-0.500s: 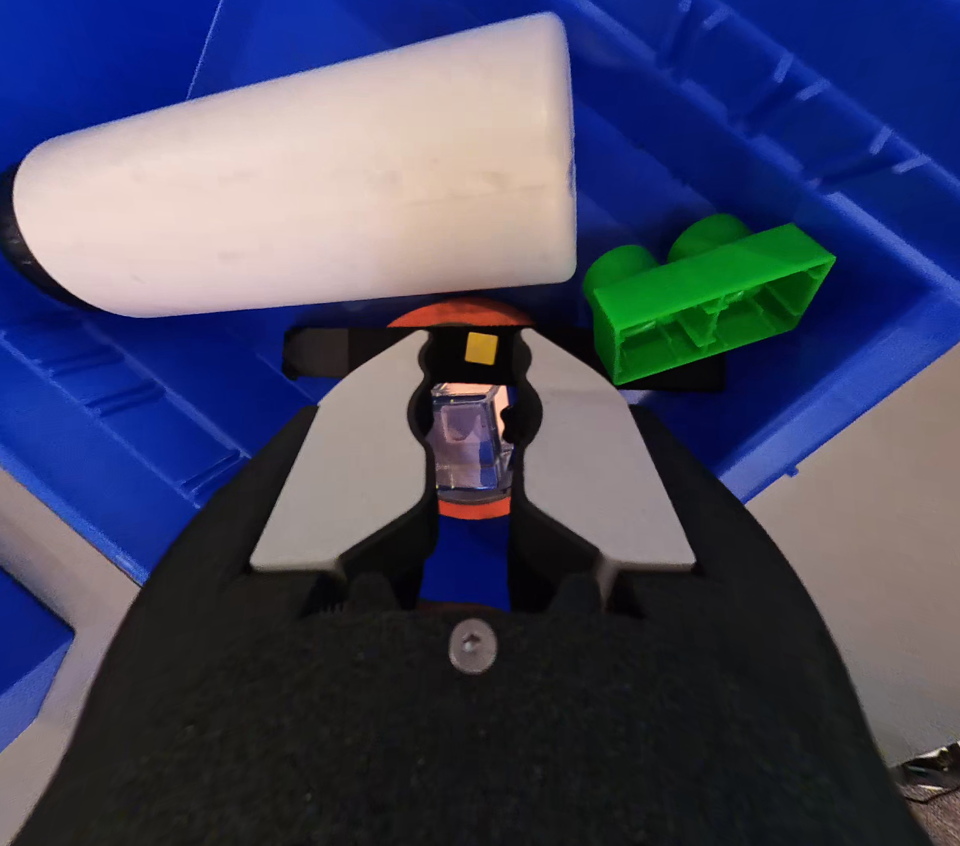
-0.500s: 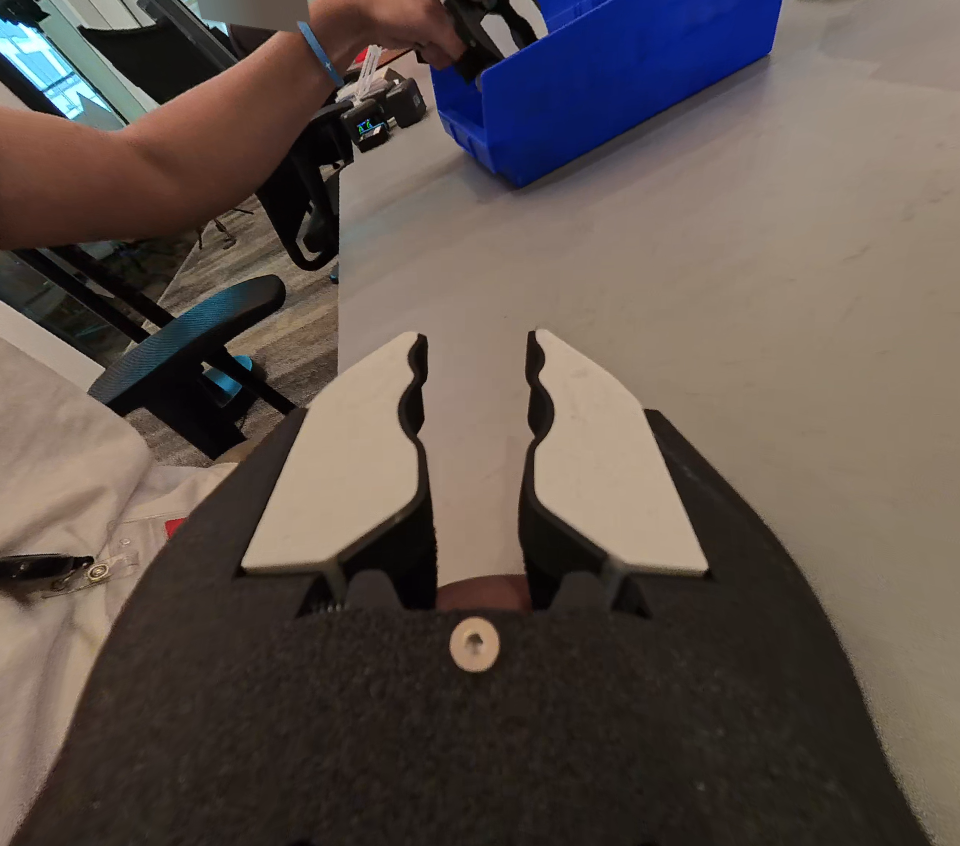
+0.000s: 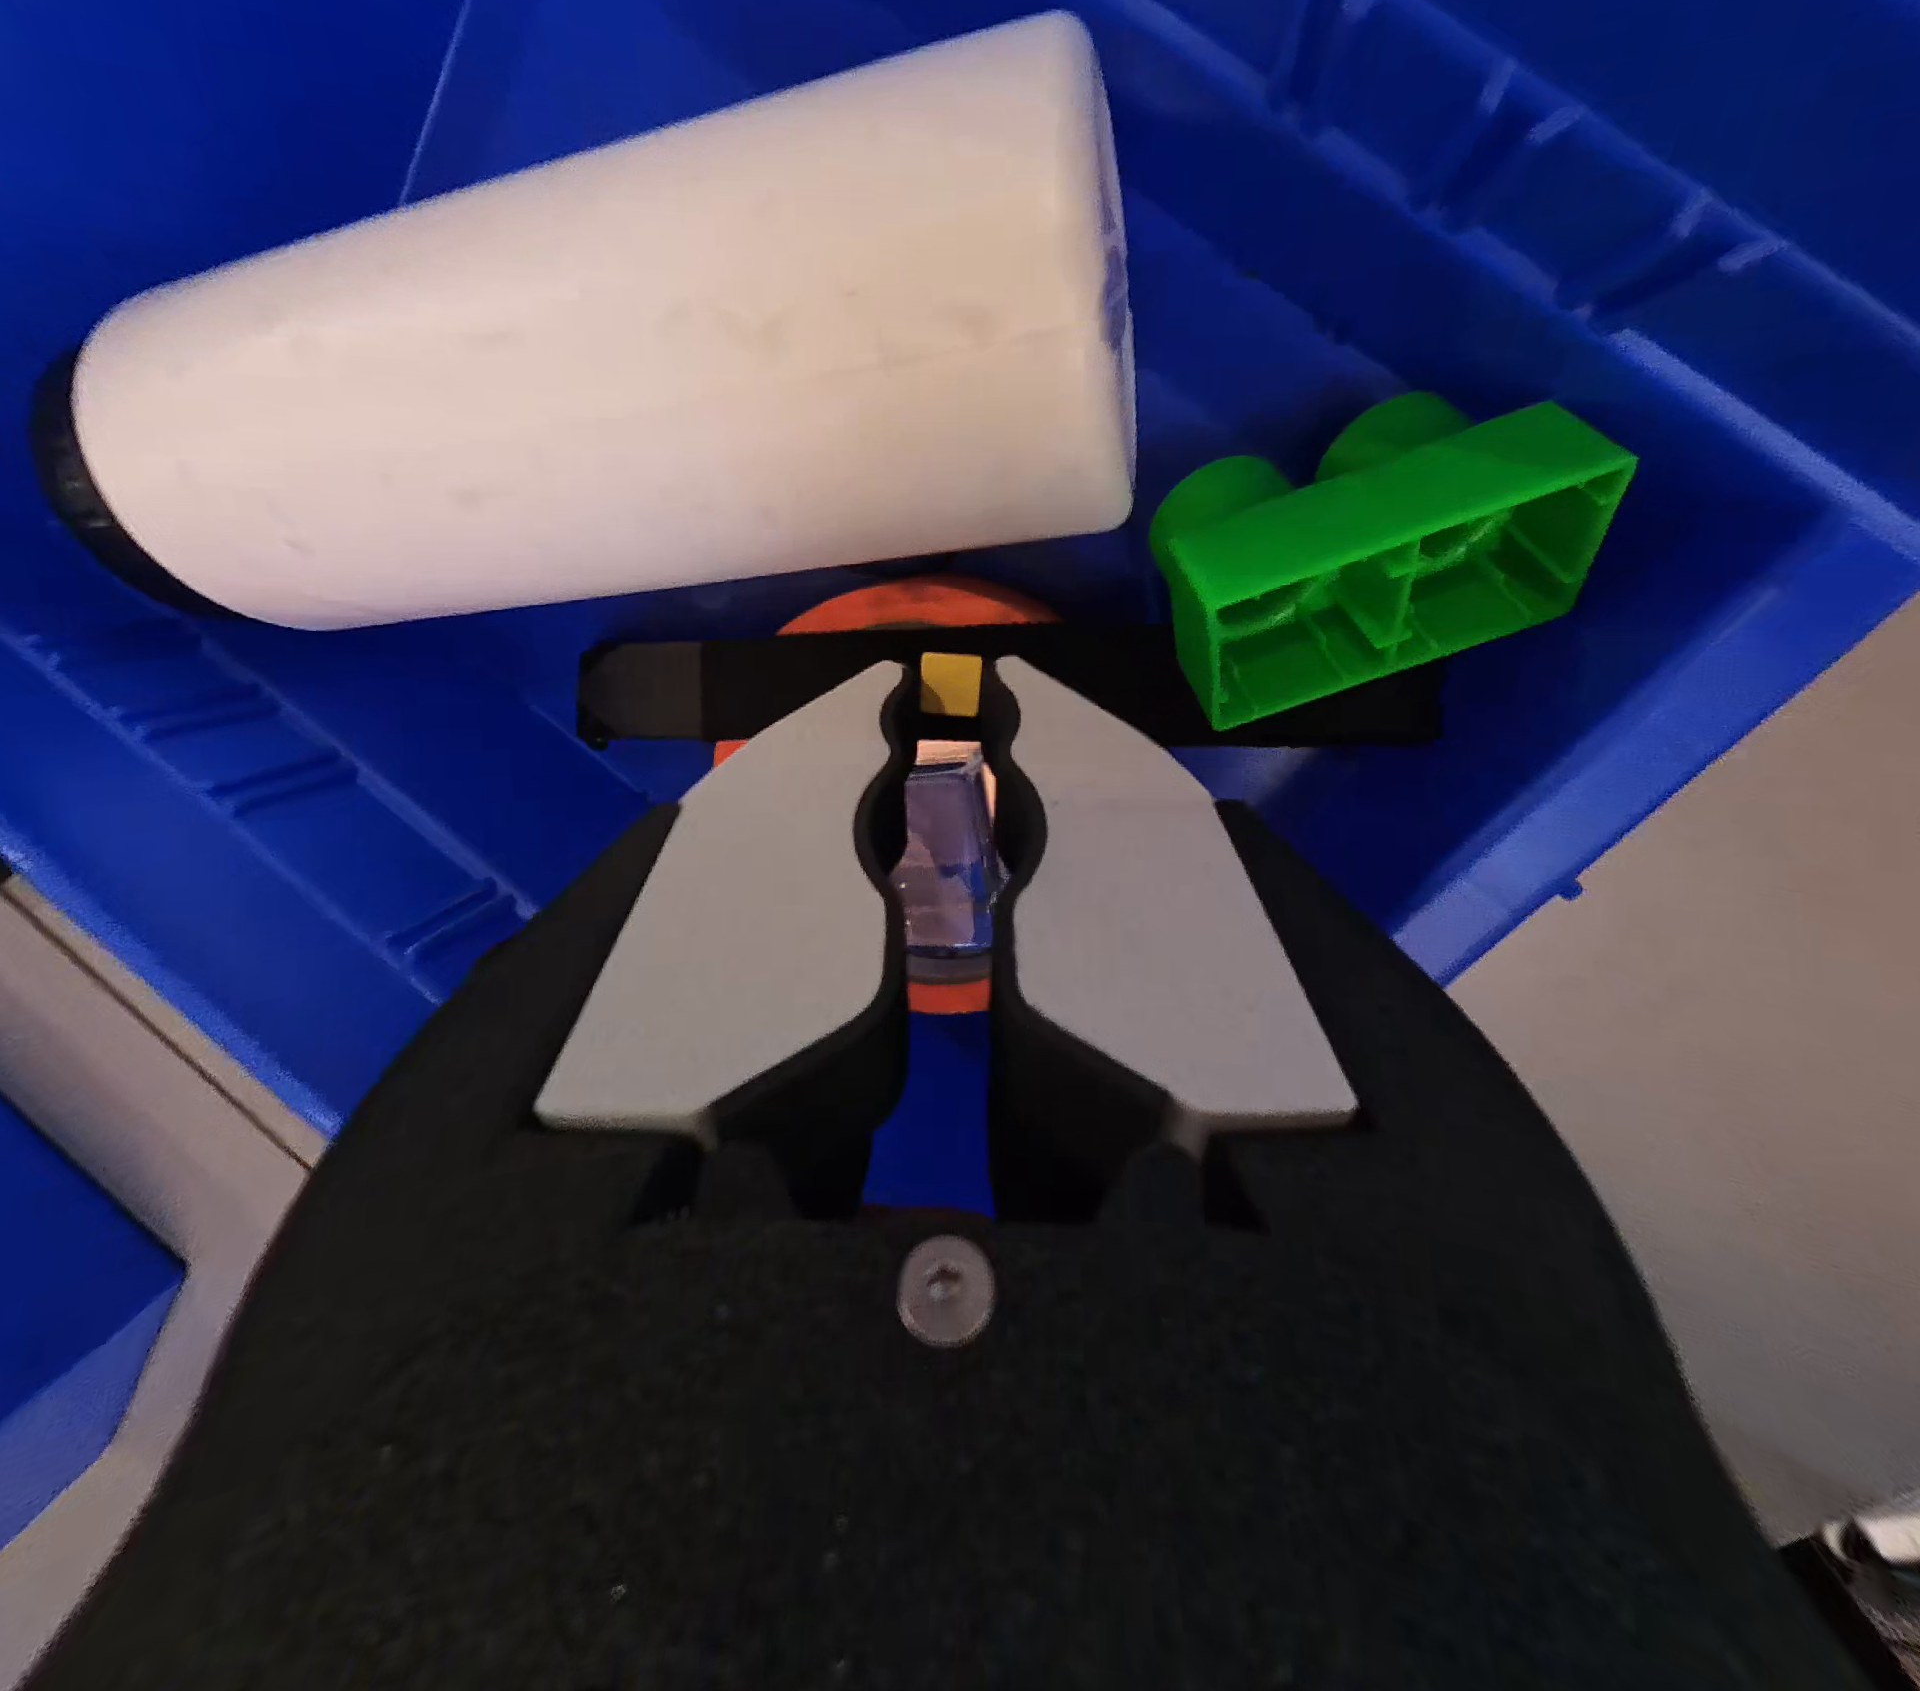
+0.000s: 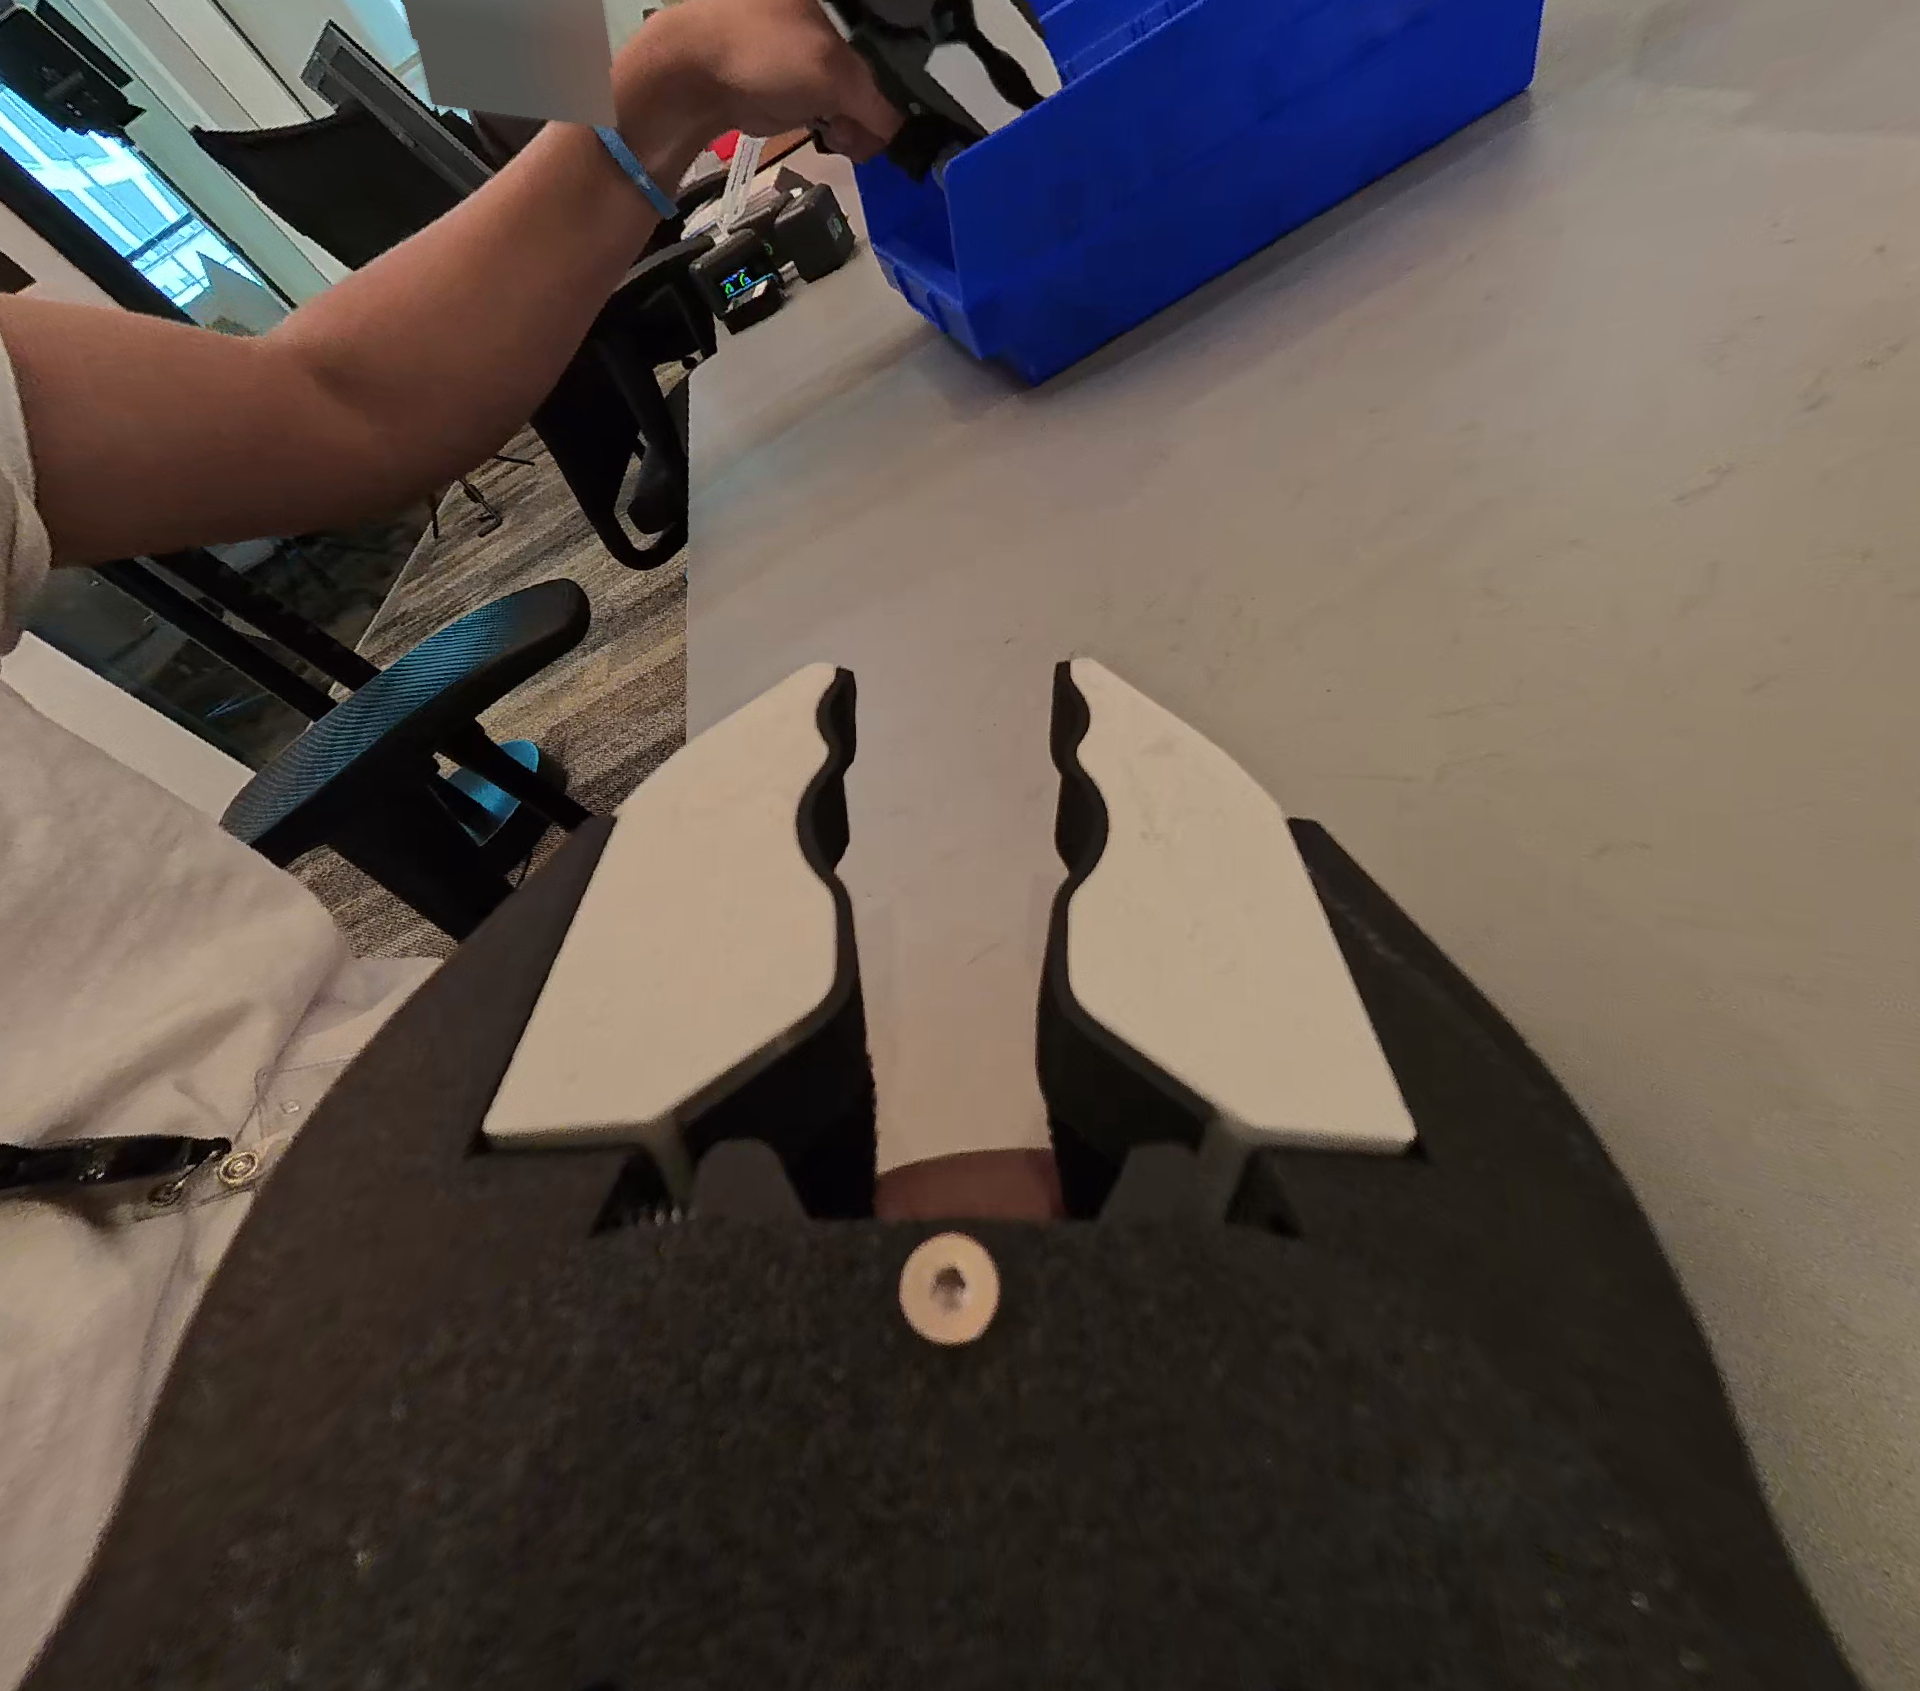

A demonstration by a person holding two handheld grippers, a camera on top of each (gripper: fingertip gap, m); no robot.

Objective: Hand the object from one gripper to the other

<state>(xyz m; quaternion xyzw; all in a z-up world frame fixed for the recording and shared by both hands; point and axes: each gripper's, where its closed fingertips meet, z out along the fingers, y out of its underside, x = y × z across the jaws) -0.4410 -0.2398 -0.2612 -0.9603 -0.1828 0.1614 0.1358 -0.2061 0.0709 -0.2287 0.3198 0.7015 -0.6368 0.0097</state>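
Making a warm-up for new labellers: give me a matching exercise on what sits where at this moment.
Things:
1. white bottle
2. green brick
3. clear block
4. right gripper

Places or states:
A. open above the grey table
B. between the left gripper fingers
C. lying on its side in the blue bin
D. in the bin's corner, hollow side facing the camera

Pairs: 1-C, 2-D, 3-B, 4-A

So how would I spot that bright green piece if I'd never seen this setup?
Look inside the blue bin on the grey table. To the right of the big white cylinder lying on its side, near the bin's corner, sits the green block. It is the only green thing there: a toy-brick shape with round studs, tipped so its hollow ribbed underside shows.
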